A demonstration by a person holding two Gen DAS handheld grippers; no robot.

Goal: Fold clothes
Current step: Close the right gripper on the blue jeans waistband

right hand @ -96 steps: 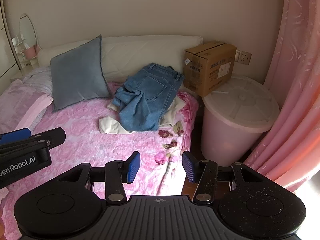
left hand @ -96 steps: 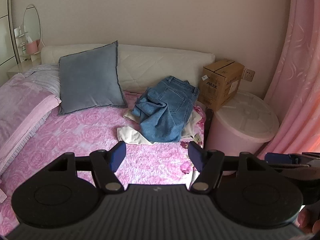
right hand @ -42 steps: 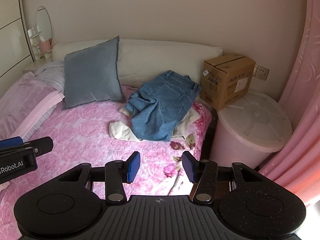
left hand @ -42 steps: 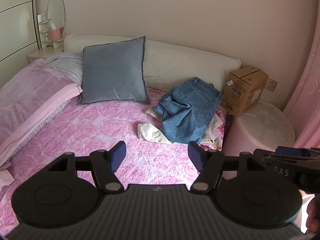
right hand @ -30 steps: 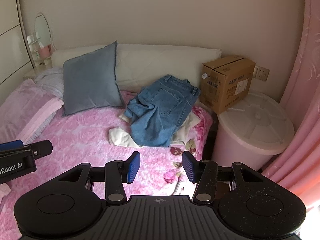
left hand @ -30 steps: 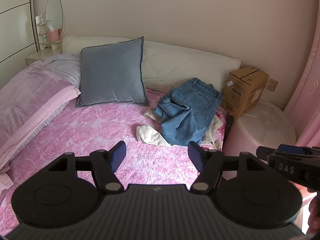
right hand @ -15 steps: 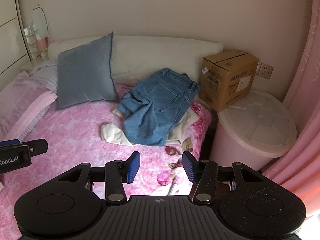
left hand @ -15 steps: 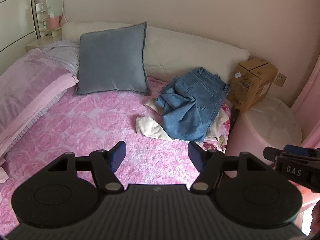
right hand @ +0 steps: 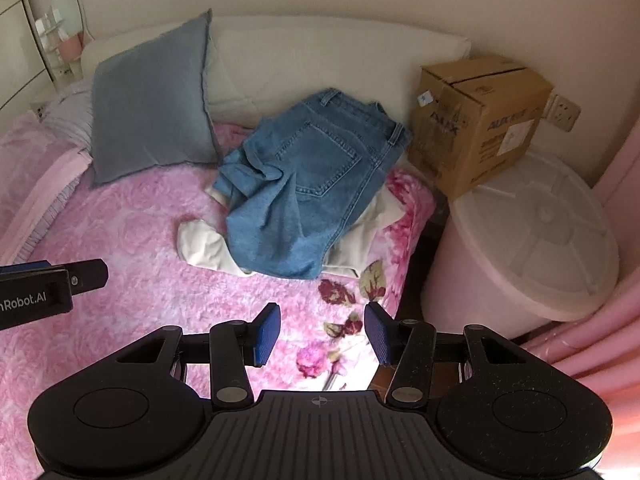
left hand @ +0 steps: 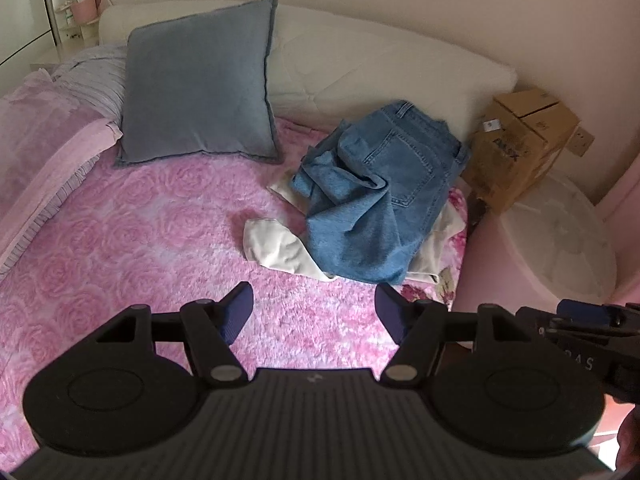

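- L gripper (left hand: 314, 312): jaws wide apart, nothing btwn the blue pads; hangs above the pink rose-pattern bedspread (left hand: 132, 248), well short of the clothes.
- R gripper (right hand: 322, 334): jaws also apart, empty; sits over the near right corner of the bed, above the darker flower print at the bedspread's edge.
- Each gripper shows in the other's view: L one's black body w/ white lettering at the left edge of the right wrist view, R one's at the lower right edge of the left wrist view.
- Blue jeans (left hand: 376, 208): crumpled heap on the far right part of the bed, close to the headboard end; back pocket & waistband face up, waistband toward the cream headboard cushion (left hand: 360, 68), legs bunched toward the grippers.
- Cream garment (left hand: 280, 246): lies under the jeans, touching them; one rounded end sticks out to the left of the denim, another part pokes out on the right near the bed edge. What kind of garment it is can't be told.
- Neither gripper touches any clothing.
- Grey-blue pillow (left hand: 200, 92): propped tilted against the headboard cushion, left of the jeans, apart from them.
- Folded pink blanket (left hand: 40, 152): along the left side of the bed, w/ striped lilac bedding behind it.
- Cardboard box (right hand: 480, 120): beside the bed's right edge, resting on the lid of a round pink tub (right hand: 532, 240) w/ a white lid.
- Pink curtain (right hand: 624, 184): far right edge.
- Oval mirror (right hand: 66, 4) & small shelf items: far left corner.
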